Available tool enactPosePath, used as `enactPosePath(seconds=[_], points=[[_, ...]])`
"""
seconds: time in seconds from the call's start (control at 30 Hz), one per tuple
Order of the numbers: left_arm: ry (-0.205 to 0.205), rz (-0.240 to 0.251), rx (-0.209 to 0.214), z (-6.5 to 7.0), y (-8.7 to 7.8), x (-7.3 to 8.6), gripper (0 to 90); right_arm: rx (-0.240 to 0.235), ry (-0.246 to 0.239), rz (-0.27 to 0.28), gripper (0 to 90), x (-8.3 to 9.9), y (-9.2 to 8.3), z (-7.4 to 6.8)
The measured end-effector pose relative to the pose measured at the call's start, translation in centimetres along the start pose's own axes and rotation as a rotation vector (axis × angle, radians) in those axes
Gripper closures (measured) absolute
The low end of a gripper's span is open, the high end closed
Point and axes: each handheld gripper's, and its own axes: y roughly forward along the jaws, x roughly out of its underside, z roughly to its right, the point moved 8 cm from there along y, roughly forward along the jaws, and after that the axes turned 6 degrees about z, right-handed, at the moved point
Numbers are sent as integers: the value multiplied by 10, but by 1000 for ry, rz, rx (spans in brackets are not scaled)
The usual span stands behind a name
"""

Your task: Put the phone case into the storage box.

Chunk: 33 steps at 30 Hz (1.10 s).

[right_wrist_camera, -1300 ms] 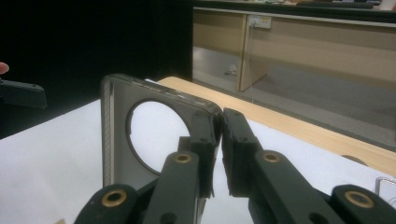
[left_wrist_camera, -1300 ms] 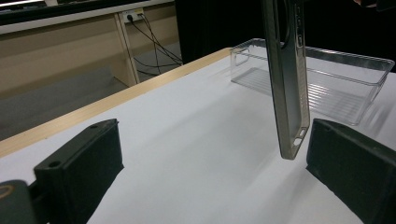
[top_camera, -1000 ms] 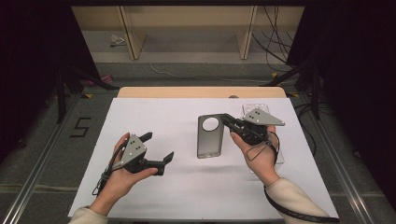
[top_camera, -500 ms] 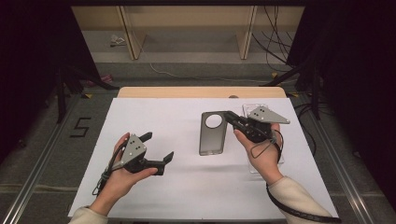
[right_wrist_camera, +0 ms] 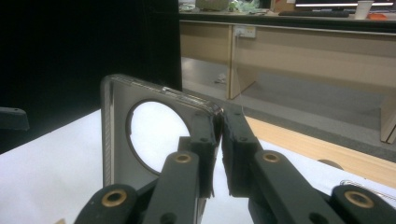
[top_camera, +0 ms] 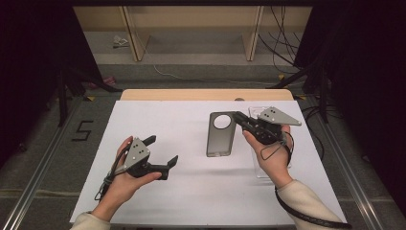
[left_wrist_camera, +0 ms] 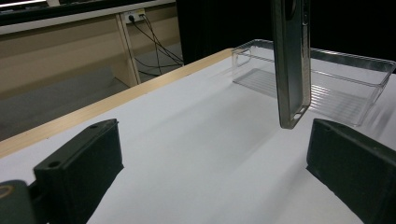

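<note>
A dark see-through phone case (top_camera: 221, 135) with a round camera hole hangs just above the white table (top_camera: 191, 196), its long side running away from me. My right gripper (top_camera: 241, 118) is shut on the case's far right corner, and in the right gripper view the jaws pinch the case (right_wrist_camera: 135, 135) edge at the right gripper (right_wrist_camera: 218, 126) tips. At the table's left my left gripper (top_camera: 161, 150) rests in the hand, open and with nothing in it. In the left gripper view the case (left_wrist_camera: 292, 60) hangs edge-on beyond the left gripper (left_wrist_camera: 217, 144).
A clear plastic tray (top_camera: 258, 171) lies on the table under my right hand, and the same tray (left_wrist_camera: 327, 79) stands behind the case in the left gripper view. The table's wooden far edge (top_camera: 206, 94) borders a drop to the floor.
My right gripper has carried the phone case a little to the right and away from me. The left gripper has stayed where it was.
</note>
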Motion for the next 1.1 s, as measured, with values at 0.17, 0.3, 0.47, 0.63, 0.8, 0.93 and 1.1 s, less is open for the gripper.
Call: enactPosePath(seconds=[0.17,0.3,0.47,0.63,0.8,0.93,1.1], points=[[-1,1,0,0,0,0,30,2,4,0,843,-1,-1,2],[-2,0,-2,0,0,0,30,5,5,2,843,-2,-1,3],[-1,0,-2,0,0,0,29,8,6,3,844,-3,-2,5],[1,0,-3,-1,0,0,28,12,8,7,844,-4,-3,7],[-1,0,-3,-1,0,0,28,18,9,13,843,-6,-4,10],[0,-1,-3,0,0,0,28,24,11,16,843,-8,-6,12],[1,-1,-3,0,0,0,28,32,15,22,844,-9,-7,15]])
